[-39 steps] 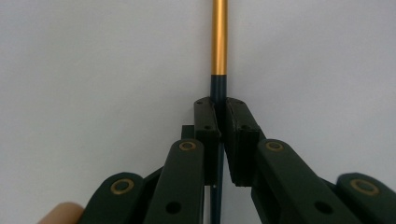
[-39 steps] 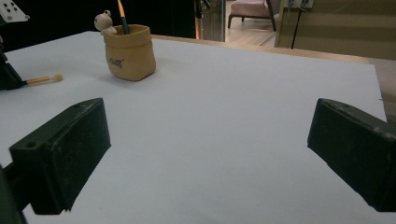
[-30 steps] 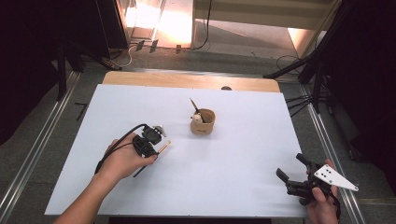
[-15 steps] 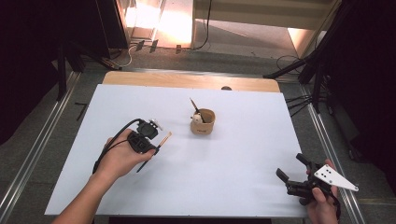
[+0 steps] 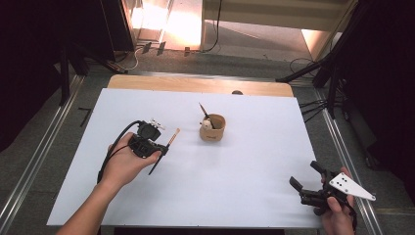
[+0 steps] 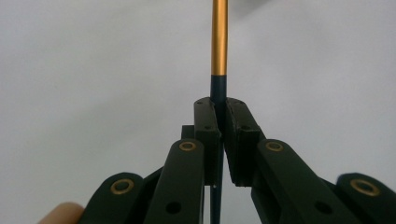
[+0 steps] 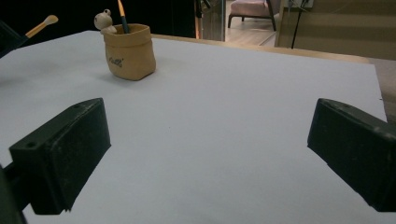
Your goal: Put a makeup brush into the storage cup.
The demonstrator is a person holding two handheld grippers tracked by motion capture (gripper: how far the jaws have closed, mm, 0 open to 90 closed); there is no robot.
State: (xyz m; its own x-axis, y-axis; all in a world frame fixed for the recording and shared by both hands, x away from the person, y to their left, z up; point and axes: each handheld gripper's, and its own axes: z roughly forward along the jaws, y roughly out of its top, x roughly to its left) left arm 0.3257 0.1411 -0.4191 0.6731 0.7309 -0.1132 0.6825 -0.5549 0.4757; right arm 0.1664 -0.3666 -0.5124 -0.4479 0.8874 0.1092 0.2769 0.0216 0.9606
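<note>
My left gripper (image 5: 157, 149) is shut on a thin brush (image 5: 171, 139) left of the table's middle and holds it slanted above the white sheet. In the left gripper view the jaws (image 6: 219, 112) pinch the brush's dark lower shaft, and its orange upper shaft (image 6: 219, 42) runs straight up out of frame. A small tan pot (image 5: 213, 128) stands mid-table with another brush (image 5: 204, 111) and a little figure in it. My right gripper (image 5: 304, 175) is open near the front right corner with nothing between its jaws (image 7: 208, 140). From there the pot (image 7: 130, 51) stands far off at the upper left.
A white sheet (image 5: 244, 186) covers the table, with a strip of bare wood (image 5: 195, 84) along the far edge. Metal rails run down both sides of the table. Dark stands and cables crowd the floor at the far right (image 5: 333, 83).
The left hand has risen and drifted slightly left and away, lifting the brush off the sheet. The right gripper has stayed still.
</note>
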